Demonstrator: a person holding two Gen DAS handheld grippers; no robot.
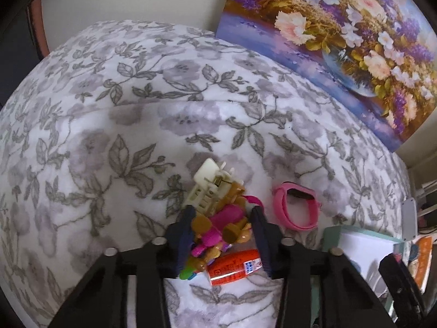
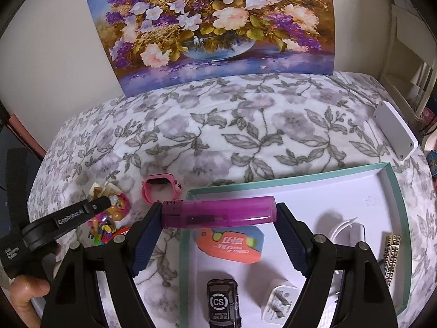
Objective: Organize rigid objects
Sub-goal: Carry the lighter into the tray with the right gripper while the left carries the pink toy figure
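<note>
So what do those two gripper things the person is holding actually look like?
Both look alike. The right gripper has a matte black frame with triangular cut-outs and silver pins at the joints, ending in two dark navy ribbed fingers. The left gripper is built the same; seen from the right wrist view, its side carries small white lettering. No cables or sleeves are visible.
</note>
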